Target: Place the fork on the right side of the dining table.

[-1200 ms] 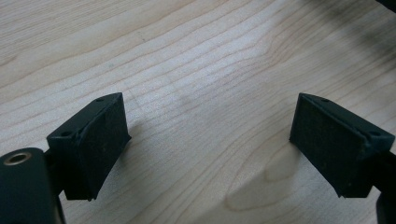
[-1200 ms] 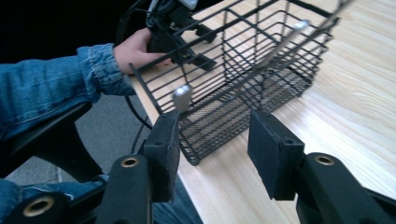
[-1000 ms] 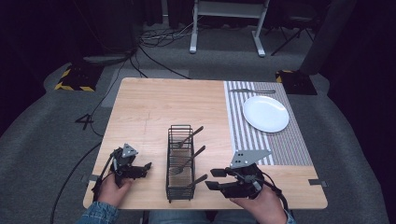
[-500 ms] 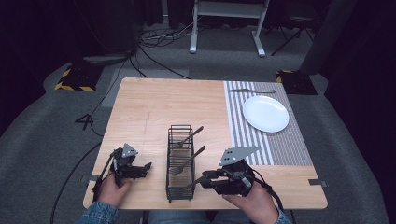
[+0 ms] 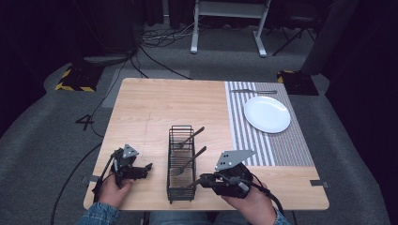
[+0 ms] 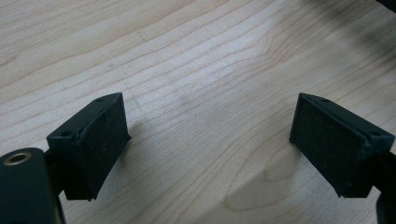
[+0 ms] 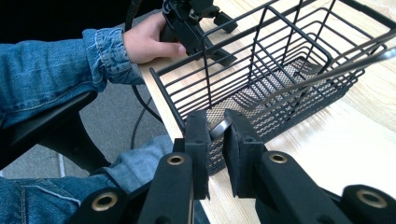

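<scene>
A black wire basket (image 5: 181,193) stands lengthwise at the table's near middle, and two forks (image 5: 191,136) lean out over its right side. My right gripper (image 5: 199,182) is at the basket's near right corner. In the right gripper view its jaws (image 7: 215,140) have just been closing, and the tip of a metal utensil handle (image 7: 220,126) sits pinched between the pads. That utensil (image 7: 322,72) runs back across the basket (image 7: 205,70). My left gripper (image 5: 146,167) rests left of the basket. Its pads (image 6: 95,142) stand wide open over bare wood.
A white plate (image 5: 266,114) lies on a striped placemat (image 5: 244,136) at the far right, with a utensil (image 5: 253,91) at the mat's far edge. The person's sleeve (image 7: 56,65) and the table's near edge are close to my right gripper.
My right gripper has moved left to the basket's near corner and its jaws have closed around the utensil's handle tip. The left gripper has stayed put.
</scene>
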Demonstrator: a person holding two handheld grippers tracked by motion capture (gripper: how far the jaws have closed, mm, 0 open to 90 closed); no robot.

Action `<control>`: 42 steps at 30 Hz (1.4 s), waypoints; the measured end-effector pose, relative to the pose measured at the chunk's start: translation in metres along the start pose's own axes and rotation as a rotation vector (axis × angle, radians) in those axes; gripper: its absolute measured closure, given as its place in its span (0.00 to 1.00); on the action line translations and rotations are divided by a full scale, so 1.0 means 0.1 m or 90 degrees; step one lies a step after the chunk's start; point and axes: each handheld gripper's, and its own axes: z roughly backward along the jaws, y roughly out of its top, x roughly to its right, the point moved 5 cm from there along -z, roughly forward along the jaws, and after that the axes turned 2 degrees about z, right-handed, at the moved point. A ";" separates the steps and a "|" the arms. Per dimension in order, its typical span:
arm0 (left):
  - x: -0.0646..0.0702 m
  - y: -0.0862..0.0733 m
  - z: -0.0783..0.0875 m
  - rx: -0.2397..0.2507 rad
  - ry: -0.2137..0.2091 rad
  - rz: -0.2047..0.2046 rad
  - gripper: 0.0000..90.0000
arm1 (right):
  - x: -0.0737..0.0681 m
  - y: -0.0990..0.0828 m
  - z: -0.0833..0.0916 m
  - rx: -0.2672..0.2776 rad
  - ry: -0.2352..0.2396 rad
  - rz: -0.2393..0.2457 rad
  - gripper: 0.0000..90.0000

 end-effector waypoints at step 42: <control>0.00 0.00 0.00 0.000 0.001 -0.002 0.13 | 0.05 0.28 0.56 0.119 -0.010 -0.004 0.97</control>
